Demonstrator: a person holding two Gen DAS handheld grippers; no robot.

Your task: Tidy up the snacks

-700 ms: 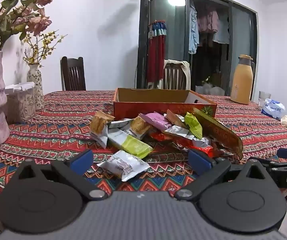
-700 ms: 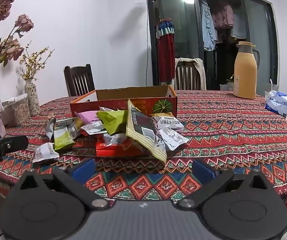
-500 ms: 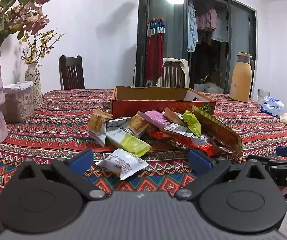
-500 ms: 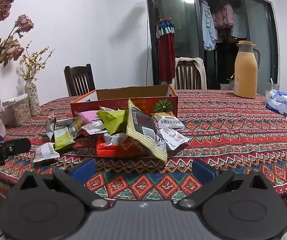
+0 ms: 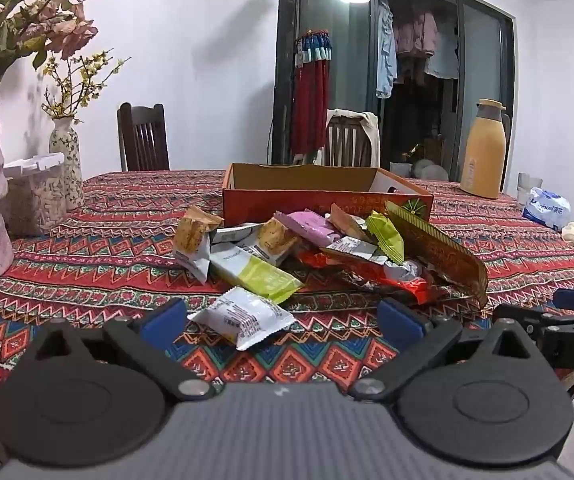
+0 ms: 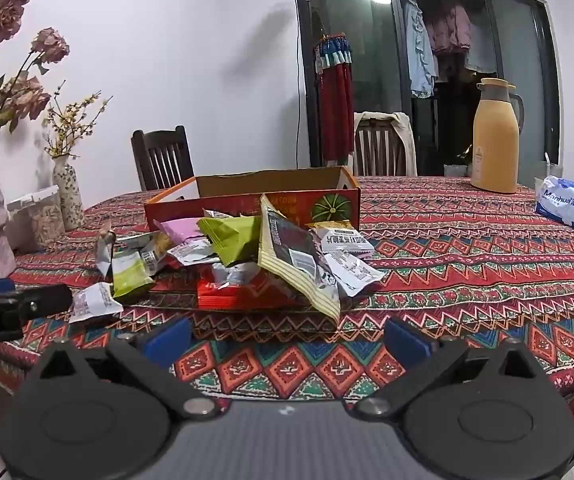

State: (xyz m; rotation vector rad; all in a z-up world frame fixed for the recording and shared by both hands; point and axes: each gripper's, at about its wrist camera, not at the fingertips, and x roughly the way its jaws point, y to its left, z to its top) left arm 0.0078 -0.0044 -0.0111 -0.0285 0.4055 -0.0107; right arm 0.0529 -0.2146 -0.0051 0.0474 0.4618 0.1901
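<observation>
Both black blue-padded grippers, left gripper (image 5: pixel 283 322) and right gripper (image 6: pixel 287 338), gape empty at the patterned tablecloth's (image 6: pixel 467 264) edge before crinkly foil snack packets (image 6: pixel 247 256)

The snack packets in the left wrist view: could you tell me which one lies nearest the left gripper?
The small white packet, lying alone on the tablecloth just ahead of the open left gripper; the others sit heaped farther back, toward the box.
</observation>
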